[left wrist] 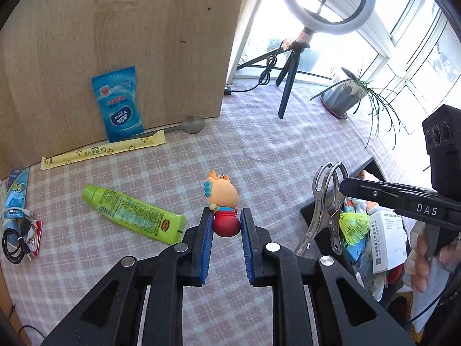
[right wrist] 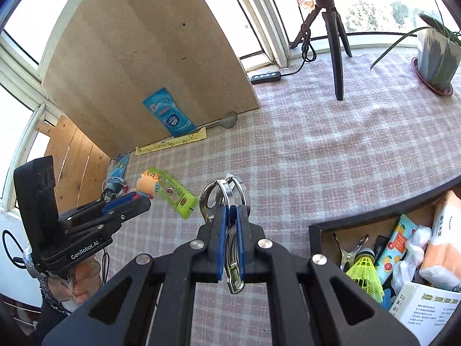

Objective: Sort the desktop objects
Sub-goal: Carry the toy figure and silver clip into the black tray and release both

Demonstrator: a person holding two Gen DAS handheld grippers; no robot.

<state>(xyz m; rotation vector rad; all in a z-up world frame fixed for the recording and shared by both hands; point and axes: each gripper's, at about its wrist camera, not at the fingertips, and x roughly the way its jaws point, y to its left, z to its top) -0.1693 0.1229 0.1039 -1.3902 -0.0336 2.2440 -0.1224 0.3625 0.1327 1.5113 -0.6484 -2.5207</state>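
At the far left of your left camera, a coiled black cable (left wrist: 14,239) lies on the checked tablecloth (left wrist: 259,150). Next to it is a green tube (left wrist: 132,213). Behind the tube, a yellow wrapper (left wrist: 103,150) and a blue wipes pack (left wrist: 118,103) sit by the wooden board (left wrist: 115,28); the pack leans on it.

In the middle, your left gripper (left wrist: 226,219) pinches a little toy figure (left wrist: 223,201) by its red bottom. The toy is up off the cloth.

To the right, your right gripper (right wrist: 229,213) is squeezed tight on a metal clip (right wrist: 222,199). The clip's round loops stick out past the fingertips.

At the far right is a dark box (right wrist: 374,216). It is full of small things, such as a yellow-green shuttlecock (right wrist: 364,274).
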